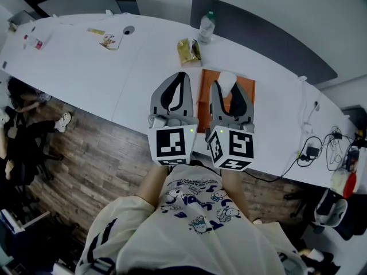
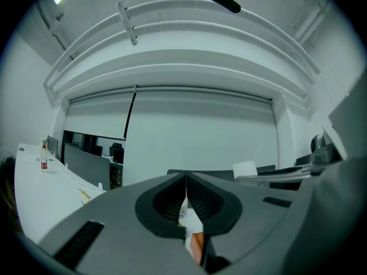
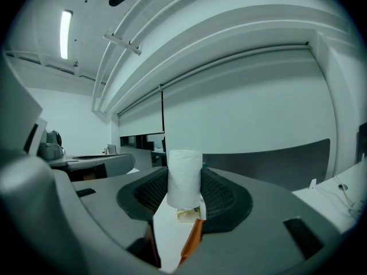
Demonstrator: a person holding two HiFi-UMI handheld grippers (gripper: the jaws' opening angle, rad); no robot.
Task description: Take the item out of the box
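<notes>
Right gripper [image 1: 229, 88] clamps the white roll [image 3: 184, 179] upright over the orange box [image 1: 205, 96], left gripper [image 1: 182, 75] closed and empty beside the box; lift-out step, judged; next: raise roll clear of the box, grip firm.
</notes>
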